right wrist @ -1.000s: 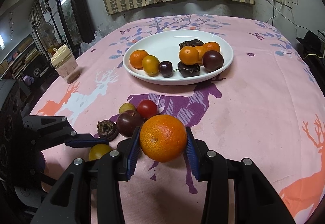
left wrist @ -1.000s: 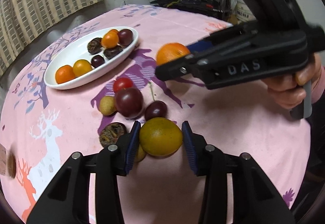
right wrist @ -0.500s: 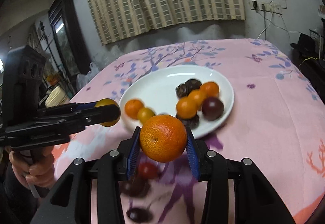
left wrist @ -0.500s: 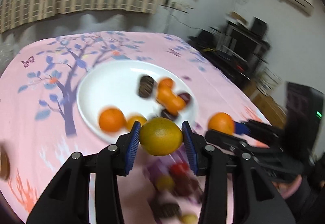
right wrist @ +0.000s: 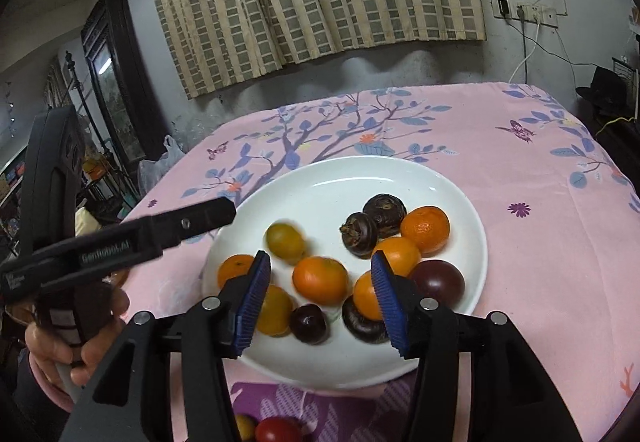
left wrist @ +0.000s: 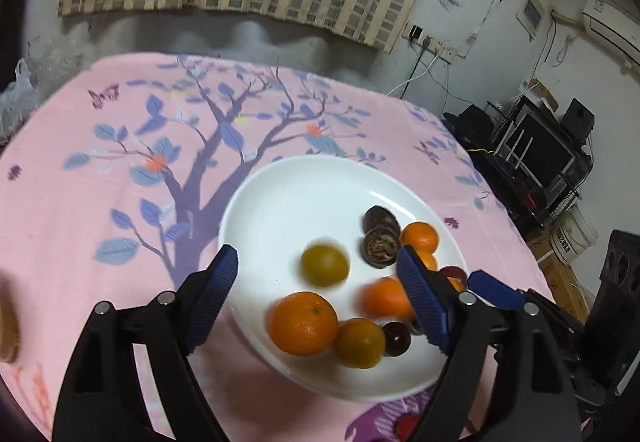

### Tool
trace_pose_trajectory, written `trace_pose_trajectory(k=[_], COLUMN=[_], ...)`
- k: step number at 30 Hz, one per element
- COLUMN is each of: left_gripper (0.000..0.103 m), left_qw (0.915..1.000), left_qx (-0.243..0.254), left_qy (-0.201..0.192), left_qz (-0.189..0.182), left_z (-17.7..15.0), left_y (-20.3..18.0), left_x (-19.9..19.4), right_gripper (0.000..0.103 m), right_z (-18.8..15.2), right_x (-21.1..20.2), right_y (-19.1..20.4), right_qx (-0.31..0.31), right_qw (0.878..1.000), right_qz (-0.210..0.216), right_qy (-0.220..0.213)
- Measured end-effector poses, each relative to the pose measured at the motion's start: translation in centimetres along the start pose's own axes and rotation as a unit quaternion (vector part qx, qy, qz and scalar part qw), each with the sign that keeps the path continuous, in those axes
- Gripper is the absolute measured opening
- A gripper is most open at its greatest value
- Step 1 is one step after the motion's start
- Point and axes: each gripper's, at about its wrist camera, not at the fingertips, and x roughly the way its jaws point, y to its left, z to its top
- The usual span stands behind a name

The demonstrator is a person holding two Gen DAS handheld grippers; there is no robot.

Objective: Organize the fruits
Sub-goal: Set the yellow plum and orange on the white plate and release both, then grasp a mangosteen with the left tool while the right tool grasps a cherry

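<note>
Left hand-held gripper (left wrist: pixel 318 294): fingers spread wide, holding nothing, above the white plate (left wrist: pixel 288 185) on the pink tabletop (left wrist: pixel 100 145). A yellow-green fruit (left wrist: pixel 324 265), blurred, lies on the plate between the fingers. Right hand-held gripper (right wrist: pixel 320 292): fingers spread, holding nothing; a blurred orange (right wrist: pixel 320 279) lies on the plate between them

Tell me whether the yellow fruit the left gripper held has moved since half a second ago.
Yes. The yellow fruit has left the open left gripper and now sits, blurred, on the white plate.
</note>
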Motion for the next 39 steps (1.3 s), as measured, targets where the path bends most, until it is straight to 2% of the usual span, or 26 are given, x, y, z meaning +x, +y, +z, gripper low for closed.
trace_pose_trajectory(k=[3,7,13,15,18,24,28,32,35,38,39], left_gripper=[0.096,0.098,0.098,0.098,0.098,0.098,0.098,0.098,0.098,0.097,0.088], left_qw=[0.9997,0.9993,0.9977,0.9967,0.9971,0.997,0.9972,0.9969,0.996,0.9944,0.993], left_qx=[0.0,0.02,0.037,0.039,0.027,0.019,0.02,0.031,0.05,0.087,0.104], left_qy=[-0.022,-0.013,0.002,0.018,0.02,0.015,0.017,0.016,0.019,0.039,0.048], left_qz=[0.011,0.029,0.057,0.07,0.068,0.073,0.07,0.07,0.072,0.047,0.029], left_z=[-0.3,-2.4,-7.7,-8.8,-9.6,-10.0,-10.0,-10.0,-10.2,-10.7,-11.0], left_y=[-0.2,-0.5,1.1,1.8,2.6,3.2,3.0,2.6,2.0,1.0,0.5], left_x=[-2.5,-5.1,-6.9,-6.8,-7.3,-7.9,-8.0,-8.1,-8.2,-8.1,-8.1], right_gripper=[0.055,0.057,0.057,0.057,0.056,0.047,0.036,0.03,0.03,0.03,0.03], right_z=[-1.1,-3.7,-9.2,-10.5,-11.5,-12.0,-12.6,-12.9,-12.7,-12.1,-11.9], right_x=[-1.9,-3.5,-4.4,-5.0,-5.6,-5.6,-5.1,-4.7,-4.7,-5.2,-5.3], right_y=[0.5,1.2,3.0,3.8,4.7,4.6,4.7,4.5,4.1,3.4,3.1], right_qx=[-0.008,-0.026,-0.067,-0.088,-0.113,-0.107,-0.111,-0.112,-0.098,-0.073,-0.064], right_qw=[1.0,0.999,0.992,0.989,0.986,0.984,0.98,0.978,0.979,0.982,0.983], right_qz=[0.006,0.011,0.013,0.025,0.027,0.033,0.035,0.031,0.039,0.054,0.056], right_qy=[0.002,0.033,0.104,0.118,0.122,0.142,0.162,0.174,0.175,0.166,0.162])
